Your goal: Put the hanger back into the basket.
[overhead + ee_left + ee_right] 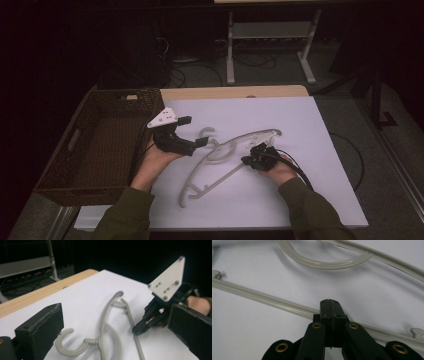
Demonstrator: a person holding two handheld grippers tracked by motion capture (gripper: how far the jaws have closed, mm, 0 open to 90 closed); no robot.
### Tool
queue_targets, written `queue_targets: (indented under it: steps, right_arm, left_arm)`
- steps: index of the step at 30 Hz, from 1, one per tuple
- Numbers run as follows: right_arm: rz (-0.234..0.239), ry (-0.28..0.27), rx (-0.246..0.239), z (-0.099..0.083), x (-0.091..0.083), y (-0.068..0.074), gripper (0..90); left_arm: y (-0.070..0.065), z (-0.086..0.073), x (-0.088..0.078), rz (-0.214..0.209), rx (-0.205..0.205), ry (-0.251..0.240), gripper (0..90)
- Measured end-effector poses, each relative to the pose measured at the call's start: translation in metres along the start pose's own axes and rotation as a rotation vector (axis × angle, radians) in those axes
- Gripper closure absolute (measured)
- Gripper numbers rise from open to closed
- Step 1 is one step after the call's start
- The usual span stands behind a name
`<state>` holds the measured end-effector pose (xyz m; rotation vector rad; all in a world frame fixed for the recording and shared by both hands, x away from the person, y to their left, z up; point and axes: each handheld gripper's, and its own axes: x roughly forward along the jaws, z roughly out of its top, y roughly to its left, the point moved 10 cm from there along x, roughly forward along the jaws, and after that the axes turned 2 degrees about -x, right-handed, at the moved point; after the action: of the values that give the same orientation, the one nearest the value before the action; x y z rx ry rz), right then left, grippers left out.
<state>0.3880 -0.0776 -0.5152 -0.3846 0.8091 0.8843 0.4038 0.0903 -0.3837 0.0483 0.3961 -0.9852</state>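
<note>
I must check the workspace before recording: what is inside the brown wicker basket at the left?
The wicker basket looks empty: its woven floor shows bare in the high view. The area is dim, and the near wall hides a strip of the floor, so something small there cannot be ruled out.

Right gripper (329, 305) jaws cover part of the hanger (262, 298) bar at lower centre; contact indeterminable.

Olive-green sleeves (125, 215) on both forearms, ending at the wrists. Left gripper (196, 145) black, with thick block-shaped fingers (40, 332) faced in rough dark padding, a grey three-cornered plate (162, 118) studded with small screws behind them, and a black cable (137, 150) trailing back. Right gripper (248, 160) black too, with slim flat fingers (330, 312), brass-coloured rivets (316, 325) at the linkage joints just behind them, and a black cable (300, 172) running along the sleeve.
</note>
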Motion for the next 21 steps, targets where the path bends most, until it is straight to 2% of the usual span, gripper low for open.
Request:
queue_targets:
  steps: [4,5,9,11,15,18,21]
  right_arm:
    - [0.000,0.001,0.000,0.000,0.000,0.000,89.5]
    - [-0.001,0.001,0.001,0.000,0.000,0.000,89.6]
    - [0.000,0.000,-0.001,0.000,0.000,0.000,89.5]
    - [0.001,0.001,0.000,0.000,0.000,0.000,89.5]
    - [0.000,0.001,-0.002,0.000,0.000,0.000,89.5]
    - [-0.001,0.002,-0.004,0.000,0.000,0.000,89.5]
    - [-0.003,0.002,-0.003,0.000,0.000,0.000,89.5]
  left_arm:
    - [0.004,-0.013,0.007,0.051,-0.023,0.055,0.0]
    - [0.004,-0.016,0.009,0.054,-0.027,0.062,0.0]
    - [0.004,-0.043,0.023,0.059,-0.054,0.162,0.8]
    - [0.004,-0.054,0.028,0.067,-0.050,0.196,5.3]
    - [0.010,-0.075,0.033,0.096,-0.022,0.278,6.9]
    - [0.014,-0.087,0.033,0.102,-0.038,0.321,14.0]
    - [0.016,-0.095,0.034,0.106,-0.041,0.352,15.3]
